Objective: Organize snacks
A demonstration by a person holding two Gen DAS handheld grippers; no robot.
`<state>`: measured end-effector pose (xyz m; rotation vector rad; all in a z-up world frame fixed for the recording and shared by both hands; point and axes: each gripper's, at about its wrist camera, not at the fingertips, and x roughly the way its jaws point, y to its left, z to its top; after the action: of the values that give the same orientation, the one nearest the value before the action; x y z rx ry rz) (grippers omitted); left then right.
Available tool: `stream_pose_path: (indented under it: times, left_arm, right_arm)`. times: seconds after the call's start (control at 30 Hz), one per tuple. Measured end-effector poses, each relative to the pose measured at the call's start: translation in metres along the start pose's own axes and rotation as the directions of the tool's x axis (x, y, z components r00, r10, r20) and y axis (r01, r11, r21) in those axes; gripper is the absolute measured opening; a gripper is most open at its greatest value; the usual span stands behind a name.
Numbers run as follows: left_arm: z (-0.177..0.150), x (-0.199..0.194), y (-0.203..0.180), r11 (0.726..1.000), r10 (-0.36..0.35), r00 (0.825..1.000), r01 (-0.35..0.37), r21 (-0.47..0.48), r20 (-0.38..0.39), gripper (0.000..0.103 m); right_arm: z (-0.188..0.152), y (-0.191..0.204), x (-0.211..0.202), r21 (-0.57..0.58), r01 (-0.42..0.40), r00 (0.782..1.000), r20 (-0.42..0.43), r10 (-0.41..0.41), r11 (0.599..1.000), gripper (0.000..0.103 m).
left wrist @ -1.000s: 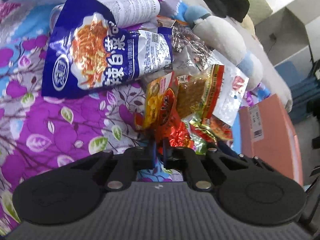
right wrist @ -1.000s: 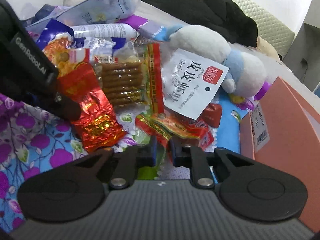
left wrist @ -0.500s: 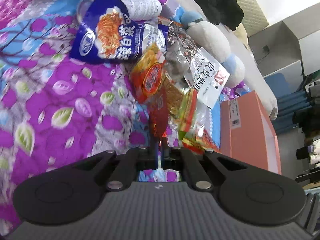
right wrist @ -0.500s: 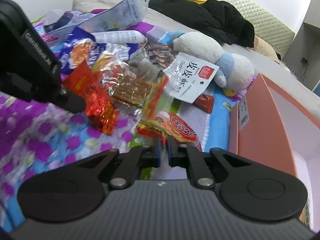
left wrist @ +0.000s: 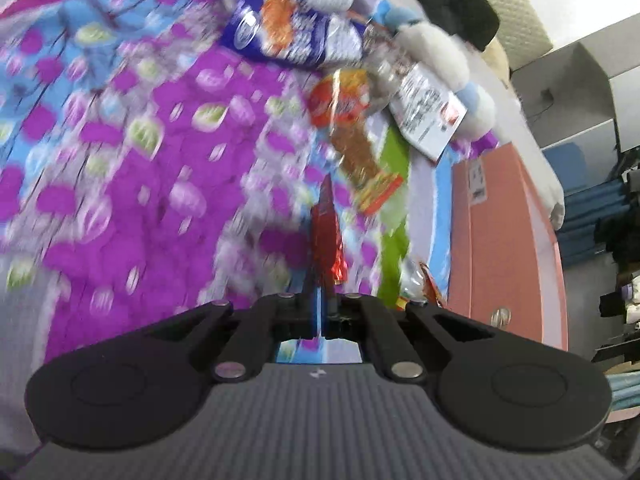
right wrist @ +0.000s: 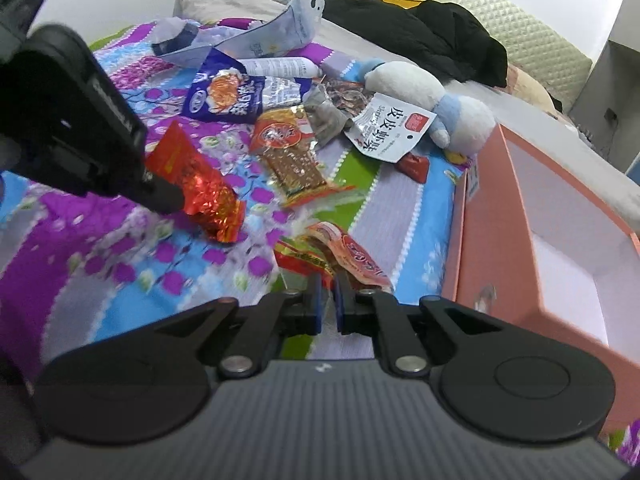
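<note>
left claw (left wrist: 320, 300): clamped tight on a red foil snack packet (right wrist: 200, 188), lifted above the floral bedspread (right wrist: 100, 240) | right claw (right wrist: 328, 300): nearly closed, pinching a red-orange snack sachet (right wrist: 344, 256) just left of the open orange box (right wrist: 492, 216) | remaining snacks: heaped on the bed beside a plush toy (right wrist: 432, 100)
</note>
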<state>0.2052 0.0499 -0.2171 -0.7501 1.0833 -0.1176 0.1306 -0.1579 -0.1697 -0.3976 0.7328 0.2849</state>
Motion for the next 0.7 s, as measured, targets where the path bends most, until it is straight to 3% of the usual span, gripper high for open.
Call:
stream_pose_path:
  times: [0.13, 0.27, 0.43, 0.47, 0.53, 0.57, 0.6, 0.7]
  left_arm:
    - [-0.020, -0.010, 0.005, 1.000, 0.017, 1.000, -0.017, -0.006, -0.010, 0.001]
    - [-0.033, -0.020, 0.003, 0.996, 0.062, 0.998, -0.062, 0.064, 0.001, 0.003]
    - [-0.036, -0.024, 0.010, 0.988, 0.129, 0.991, -0.126, 0.084, -0.033, 0.003]
    - [-0.037, -0.026, 0.011, 0.987, 0.137, 0.990, -0.132, 0.093, -0.042, 0.011]
    - [-0.037, -0.030, 0.012, 0.981, 0.160, 0.986, -0.152, 0.124, -0.056, 0.035]
    - [-0.037, -0.033, 0.011, 0.975, 0.175, 0.983, -0.166, 0.146, -0.052, 0.055]
    - [-0.036, -0.036, 0.008, 0.967, 0.195, 0.980, -0.185, 0.176, -0.038, 0.067]
    - [-0.035, -0.043, -0.007, 0.925, 0.247, 0.969, -0.238, 0.296, 0.008, 0.083]
  right_arm:
    - [-0.014, 0.003, -0.018, 0.018, -0.006, 1.000, -0.007, 0.006, 1.000, 0.010]
    - [-0.029, 0.009, -0.024, 0.040, -0.031, 0.999, -0.020, 0.032, 0.999, 0.011]
    - [-0.044, 0.007, -0.021, 0.119, -0.081, 0.996, -0.023, 0.084, 0.990, 0.020]
    - [-0.046, 0.006, -0.022, 0.139, -0.092, 0.995, -0.020, 0.096, 0.986, 0.021]
    - [-0.048, 0.002, -0.024, 0.177, -0.106, 0.994, -0.015, 0.110, 0.978, 0.034]
    - [-0.048, 0.000, -0.026, 0.197, -0.110, 0.994, -0.007, 0.113, 0.974, 0.050]
    - [-0.048, -0.002, -0.028, 0.216, -0.115, 0.993, 0.007, 0.117, 0.970, 0.062]
    - [-0.048, -0.009, -0.032, 0.262, -0.105, 0.994, 0.042, 0.097, 0.959, 0.072]
